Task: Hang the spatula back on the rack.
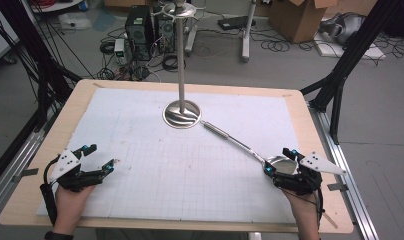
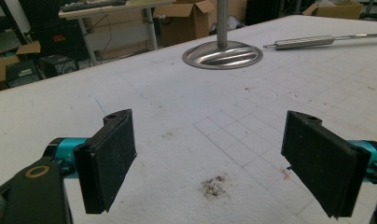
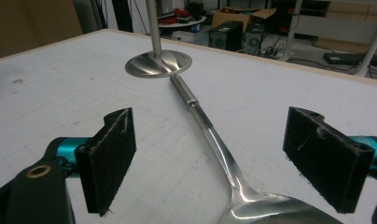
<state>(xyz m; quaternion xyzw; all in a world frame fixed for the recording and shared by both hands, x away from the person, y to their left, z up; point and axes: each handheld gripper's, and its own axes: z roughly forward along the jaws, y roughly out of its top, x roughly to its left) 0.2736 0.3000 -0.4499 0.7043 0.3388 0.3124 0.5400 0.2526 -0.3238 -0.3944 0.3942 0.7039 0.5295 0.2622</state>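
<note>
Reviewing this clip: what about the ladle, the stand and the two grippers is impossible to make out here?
- Ladle bowl: in the right gripper view the bottom edge cuts it off; in the high view the right gripper covers part of it.
- Stand top: cut off by the upper edge in both gripper views; small in the high view.
- Left gripper: whether it touches the table is unclear.

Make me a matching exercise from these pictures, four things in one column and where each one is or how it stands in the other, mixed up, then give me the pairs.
Things
1. left tool
2. right tool
3. ladle
4. stand

Places or states
A. upright, round base on the far middle of the mat
B. open, over bare mat at the near left
C. open, jaws either side of the ladle's bowl
D. lying flat, handle end toward the stand's base

Pairs: 1-B, 2-C, 3-D, 4-A
</note>
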